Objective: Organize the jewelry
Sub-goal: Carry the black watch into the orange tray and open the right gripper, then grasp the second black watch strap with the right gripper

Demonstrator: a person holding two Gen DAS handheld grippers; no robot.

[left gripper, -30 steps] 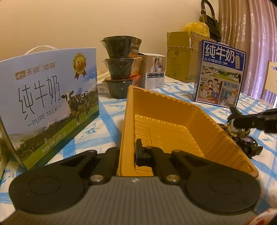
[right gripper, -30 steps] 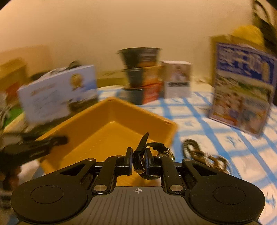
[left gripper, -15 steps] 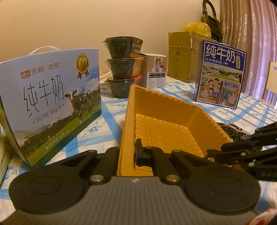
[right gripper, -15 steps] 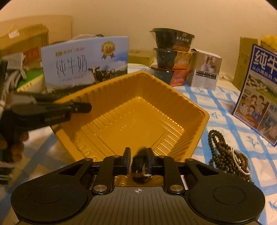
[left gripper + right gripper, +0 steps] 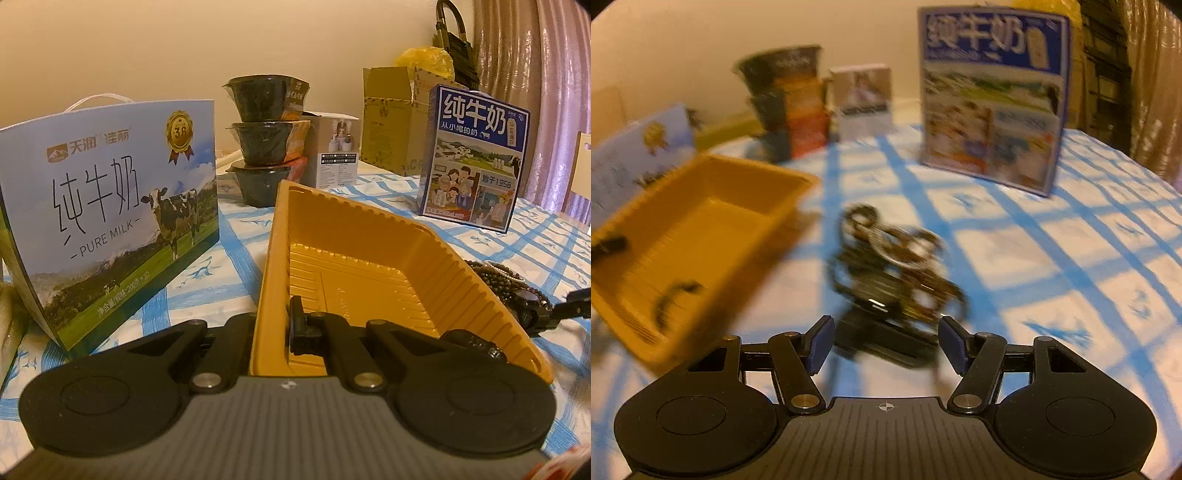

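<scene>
A yellow plastic tray [image 5: 369,269] lies on the checked cloth. My left gripper [image 5: 273,325] is shut on the tray's near wall. A dark piece of jewelry [image 5: 471,341] lies in the tray's near right corner; it also shows in the right wrist view [image 5: 670,299]. A pile of dark bead strings and chains [image 5: 894,258] lies on the cloth right of the tray [image 5: 701,229]; it also shows in the left wrist view [image 5: 506,280]. My right gripper [image 5: 886,341] is open and empty, just in front of the pile. The right wrist view is blurred.
A light blue milk carton [image 5: 107,218] stands left of the tray. Three stacked dark bowls [image 5: 266,140] and a small white box [image 5: 336,151] stand behind it. A dark blue milk box [image 5: 472,158] and a cardboard box [image 5: 391,118] stand at back right.
My right gripper opened and let go of the dark piece, which now lies in the tray. It swung right from over the tray to the bead pile. The left gripper stayed on the tray.
</scene>
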